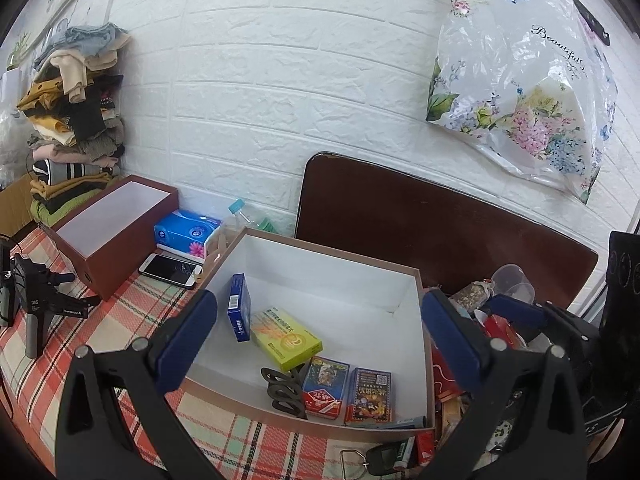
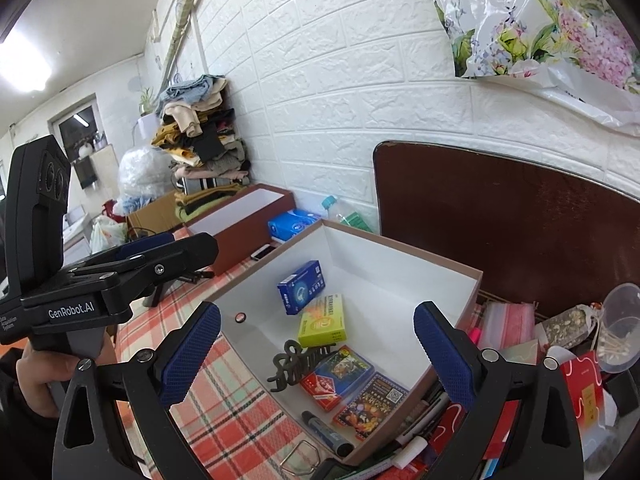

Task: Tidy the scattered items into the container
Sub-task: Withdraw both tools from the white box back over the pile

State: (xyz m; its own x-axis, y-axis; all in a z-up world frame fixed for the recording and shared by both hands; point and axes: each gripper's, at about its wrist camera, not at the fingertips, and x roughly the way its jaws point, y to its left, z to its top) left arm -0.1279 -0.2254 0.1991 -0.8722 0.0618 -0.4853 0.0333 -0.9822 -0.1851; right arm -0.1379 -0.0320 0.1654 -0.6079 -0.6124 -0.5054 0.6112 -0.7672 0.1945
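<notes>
The container (image 1: 320,276), a brown box with white lining, stands open on the plaid cloth. Inside lie a blue box (image 1: 239,307), a yellow-green box (image 1: 286,338), a black hair clip (image 1: 284,392) and two card packs (image 1: 325,390). My left gripper (image 1: 320,340) hovers over its near rim, open, with nothing between its fingers. My right gripper (image 2: 318,356) is open over the container's (image 2: 400,276) near right corner, also bare. A blue marker (image 2: 326,432) lies by the front wall. Scattered items sit to the right: a red packet (image 2: 584,388), pens (image 2: 424,420) and a plastic cup (image 2: 622,328).
A brown box lid (image 1: 116,224), tissue pack (image 1: 188,232), phone (image 1: 170,270) and bottle (image 1: 244,216) stand behind left. A spare gripper (image 1: 32,304) stands at far left, under stacked clothes (image 1: 76,112). A brown board (image 1: 440,224) leans on the wall. A wire clip (image 1: 354,462) lies near the front.
</notes>
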